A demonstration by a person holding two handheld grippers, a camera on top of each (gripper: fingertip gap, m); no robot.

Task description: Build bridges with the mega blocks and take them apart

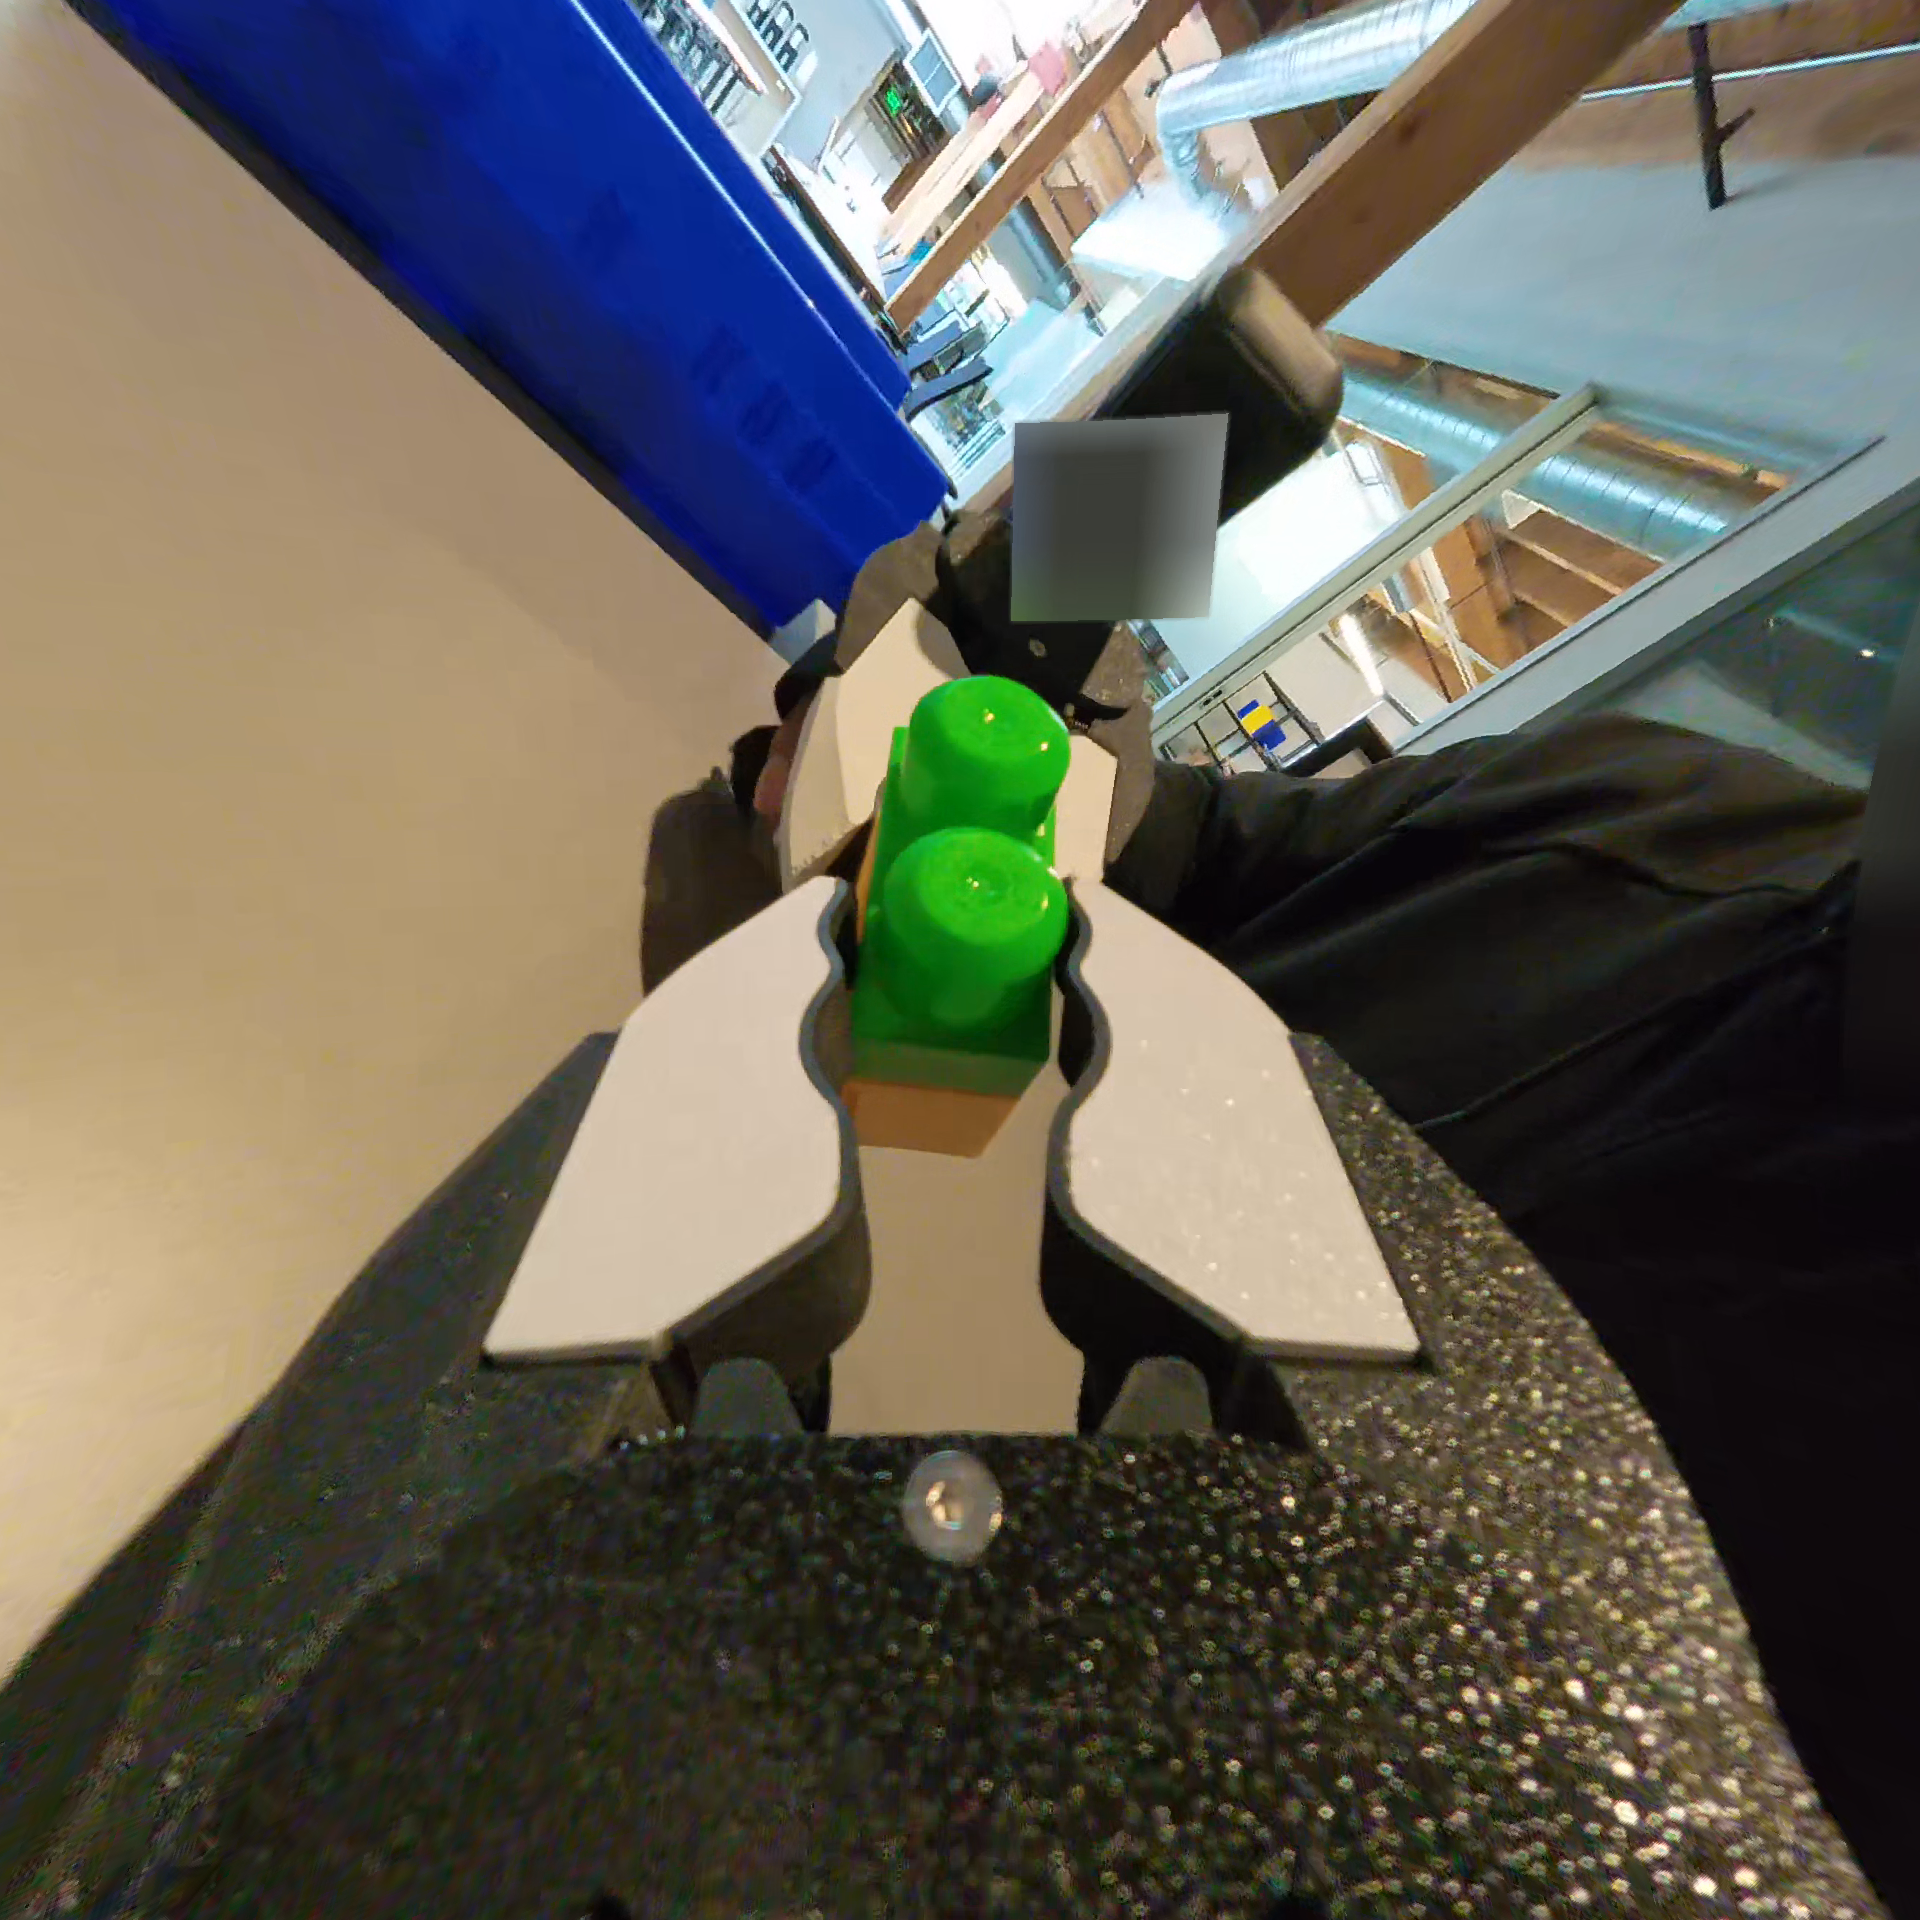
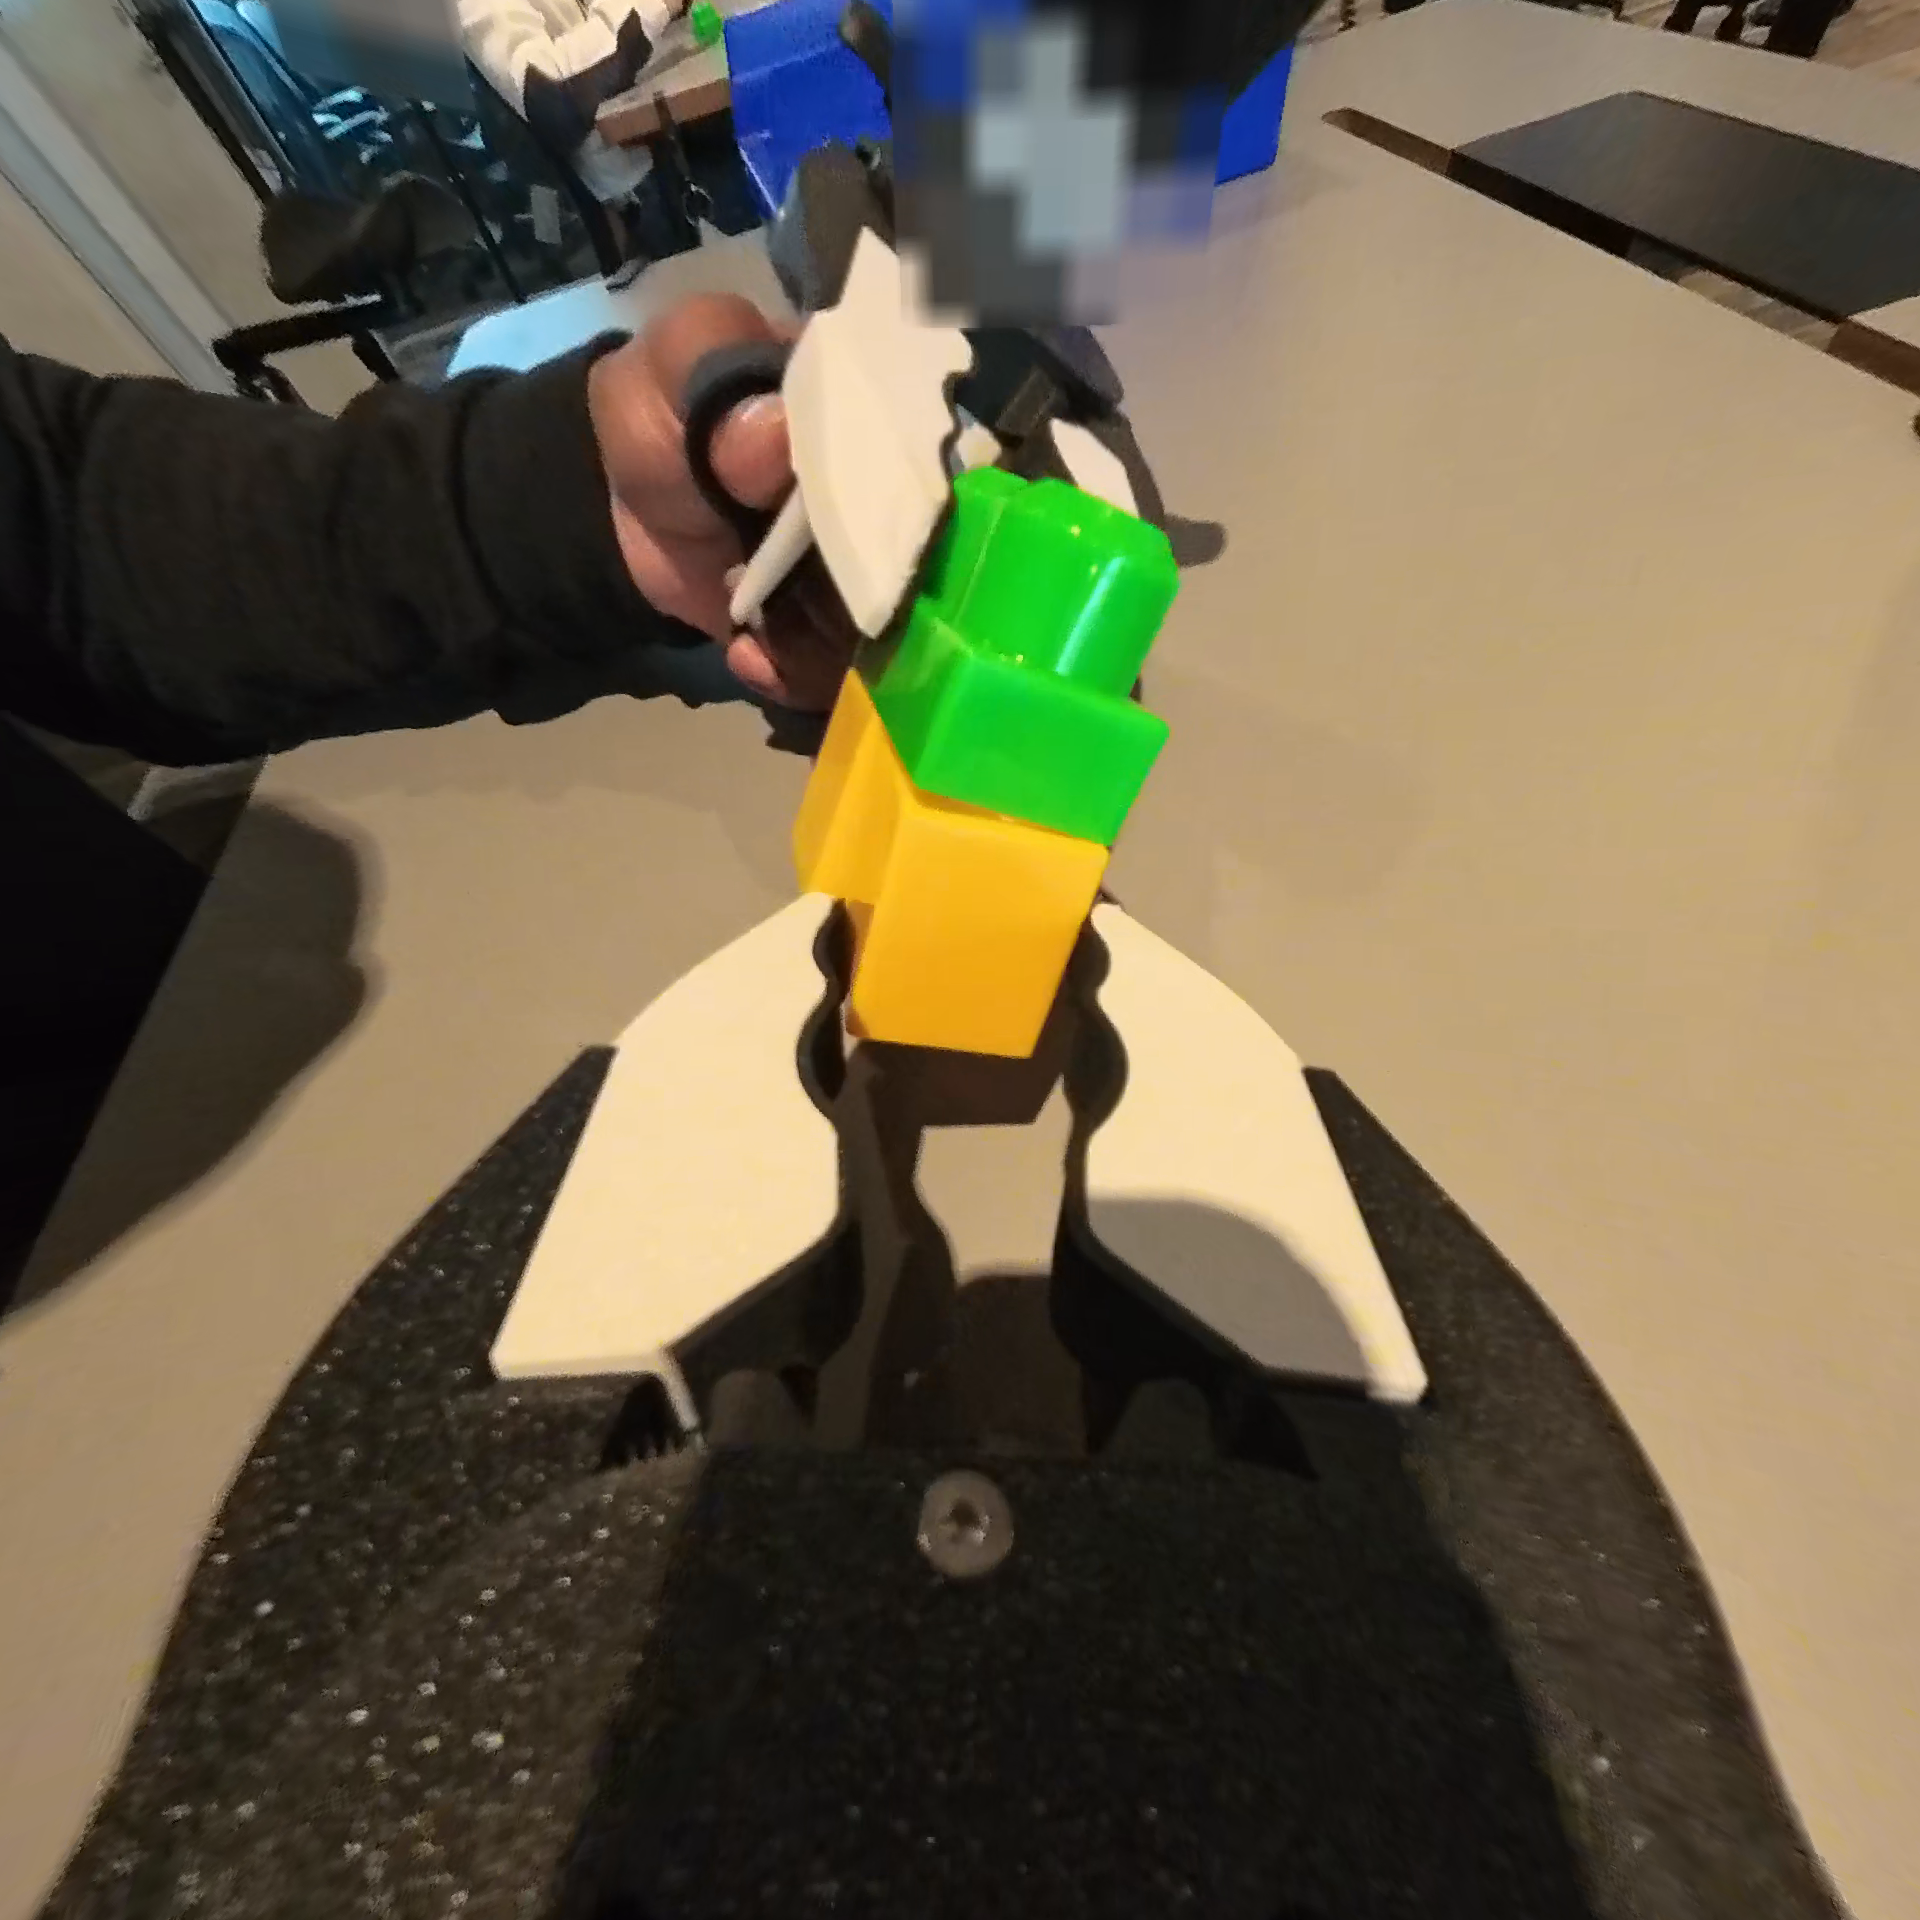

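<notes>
Above the pale table (image 2: 1455, 727), held well clear of its surface, a two-block stack was gripped from both ends. A green block (image 2: 1023, 665) was seated on a yellow block (image 2: 956, 935), and the pair was carried in the air between the two tools. At the near end of the right wrist view, the right gripper (image 2: 956, 966) was clamped on the yellow block, its white fingers (image 2: 717, 1122) pressed against the block's sides. At the far end, the left gripper (image 2: 914, 499) was closed on the green block, worked by a hand (image 2: 675, 488) in a dark sleeve. The same hold was shown in the left wrist view: the left gripper (image 1: 956, 935) was closed on the green block (image 1: 961, 904) around its two studs, with a sliver of the yellow block (image 1: 925, 1117) visible beneath it. A blue bin (image 1: 582, 260) lay farther off on the table.

The step in hand was judged to be disassembly, with the two blocks about to be separated, though a final pressing together could not be ruled out. For separation, the next move would call for the grippers to be drawn apart along the stud axis, or the green block to be rocked off at one edge, while both grips were kept firm so that neither block slipped free.
</notes>
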